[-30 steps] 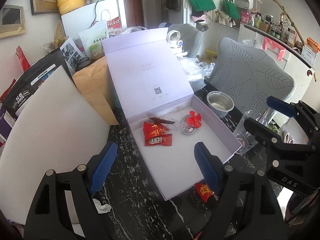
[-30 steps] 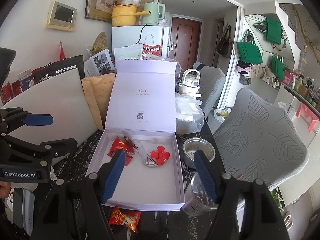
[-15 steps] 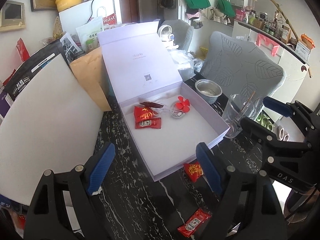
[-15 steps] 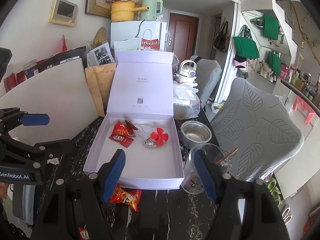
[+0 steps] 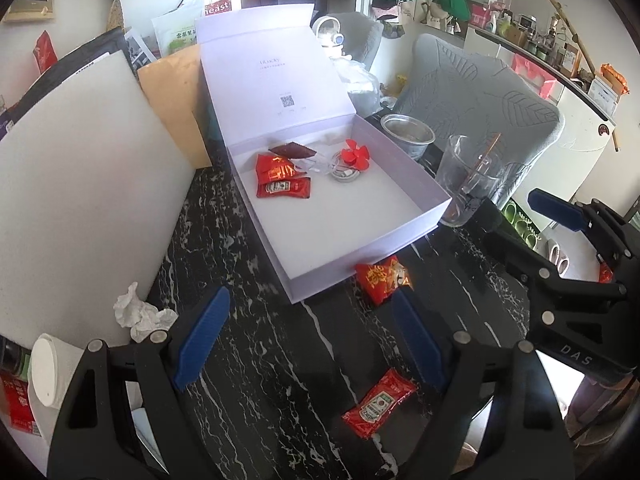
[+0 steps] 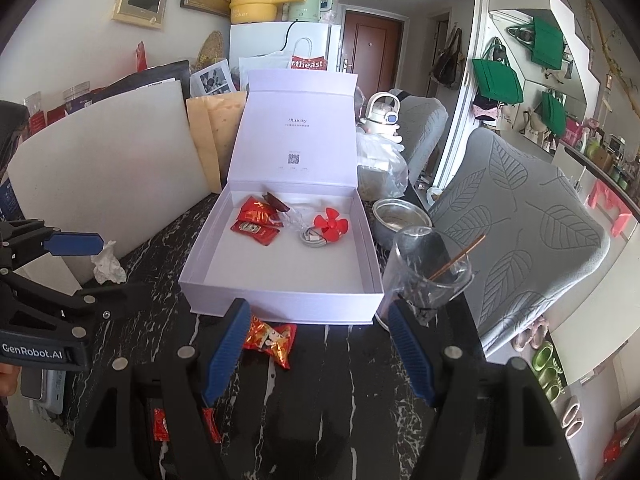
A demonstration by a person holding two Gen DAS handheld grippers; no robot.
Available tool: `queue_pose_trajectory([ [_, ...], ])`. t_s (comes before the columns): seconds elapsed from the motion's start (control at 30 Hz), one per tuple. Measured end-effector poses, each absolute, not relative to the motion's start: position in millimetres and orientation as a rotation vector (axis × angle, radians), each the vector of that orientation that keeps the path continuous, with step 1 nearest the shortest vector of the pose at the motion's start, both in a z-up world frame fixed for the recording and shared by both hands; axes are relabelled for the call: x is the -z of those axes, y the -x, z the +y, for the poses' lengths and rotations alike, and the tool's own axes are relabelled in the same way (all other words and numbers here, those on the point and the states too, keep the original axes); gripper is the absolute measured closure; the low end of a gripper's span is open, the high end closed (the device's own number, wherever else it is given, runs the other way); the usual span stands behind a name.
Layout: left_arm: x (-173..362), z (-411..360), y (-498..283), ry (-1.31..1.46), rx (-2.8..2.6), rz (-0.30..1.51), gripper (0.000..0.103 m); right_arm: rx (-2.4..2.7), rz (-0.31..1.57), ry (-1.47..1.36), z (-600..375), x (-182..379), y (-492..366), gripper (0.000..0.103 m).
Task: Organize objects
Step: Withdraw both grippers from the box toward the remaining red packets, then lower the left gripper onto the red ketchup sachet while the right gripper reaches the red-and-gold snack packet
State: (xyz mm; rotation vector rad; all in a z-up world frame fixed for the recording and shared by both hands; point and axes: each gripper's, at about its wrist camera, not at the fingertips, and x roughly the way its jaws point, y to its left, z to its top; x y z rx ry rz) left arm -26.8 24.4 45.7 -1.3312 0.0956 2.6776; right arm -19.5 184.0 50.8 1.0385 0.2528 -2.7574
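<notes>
An open lilac box (image 5: 400,236) sits on the black marble table, its lid standing up at the back. In it lie red snack packets (image 5: 276,170), a ketchup sachet (image 5: 286,189) and a small red fan (image 5: 356,154) with a coiled cable. In front of the box on the table are a red candy packet (image 5: 382,278) and another ketchup sachet (image 5: 378,404). My left gripper (image 5: 312,336) hovers open over the table between these two, holding nothing. My right gripper (image 6: 318,336) is open and empty, with the candy packet (image 6: 270,338) by its left finger.
A glass cup (image 6: 430,268) holding a thin stick stands at the box's right front corner, with a steel bowl (image 6: 400,220) behind it. A white foam board (image 5: 80,184) leans at the left beside a crumpled tissue (image 5: 140,314). A grey chair (image 6: 520,220) stands past the table's right edge.
Both grippers have drawn back from the box and sunk towards the table. The candy packet and the loose ketchup sachet have come into view in front of the box. Both stay open.
</notes>
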Motion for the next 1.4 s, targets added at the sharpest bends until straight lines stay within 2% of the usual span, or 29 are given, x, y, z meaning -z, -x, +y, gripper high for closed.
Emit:
queue_pose_trajectory([
  [0.53, -6, 37, -13, 1.410, -2.586, 0.136, 0.020, 2.670, 0.234, -1.143, 183, -3, -16, 0.031],
  [0.83, 24, 42, -24, 1.453, -2.470, 0.097, 0.020, 2.592, 0.154, -1.184, 186, 24, -31, 0.031],
  [1.4, 63, 57, -24, 1.484, -2.383, 0.218, 0.020, 2.563, 0.117, -1.298, 201, 64, -37, 0.031],
])
